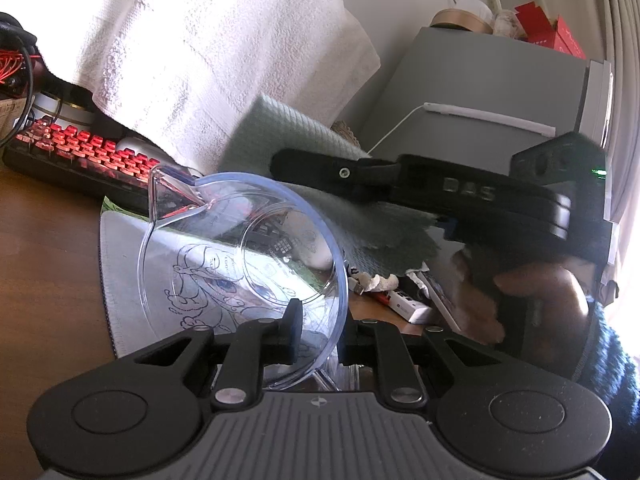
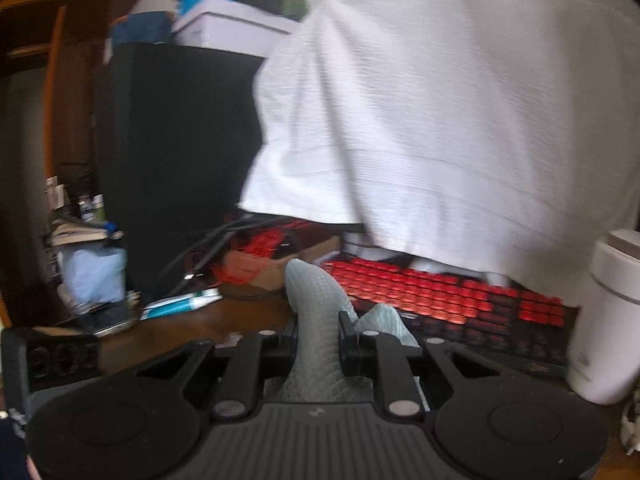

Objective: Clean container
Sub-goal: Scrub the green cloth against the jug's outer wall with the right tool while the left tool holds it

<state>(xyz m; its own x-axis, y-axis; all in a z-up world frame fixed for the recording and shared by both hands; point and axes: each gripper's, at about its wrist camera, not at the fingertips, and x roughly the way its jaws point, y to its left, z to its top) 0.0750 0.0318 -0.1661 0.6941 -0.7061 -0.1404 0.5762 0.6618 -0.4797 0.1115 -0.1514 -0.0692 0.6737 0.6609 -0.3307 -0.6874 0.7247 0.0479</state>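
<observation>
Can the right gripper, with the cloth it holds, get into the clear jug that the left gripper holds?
Probably yes. The clear jug is tilted with its mouth open, and nothing covers it. The right gripper and its cloth hang just beyond the rim.

Legible markings: one raised lettering only.

The right gripper (image 1: 296,168), seen from the left wrist camera, carries raised characters reading "DAS" on the side of its black body. The clear measuring container (image 1: 240,256), clamped at its rim in the left gripper (image 1: 318,338), shows printed graduation marks and small figures on its wall, too small and distorted to read. The red-lit keyboard (image 2: 440,300) key legends are blurred and illegible. The printed mat (image 1: 132,280) shows a line drawing, no readable text.
</observation>
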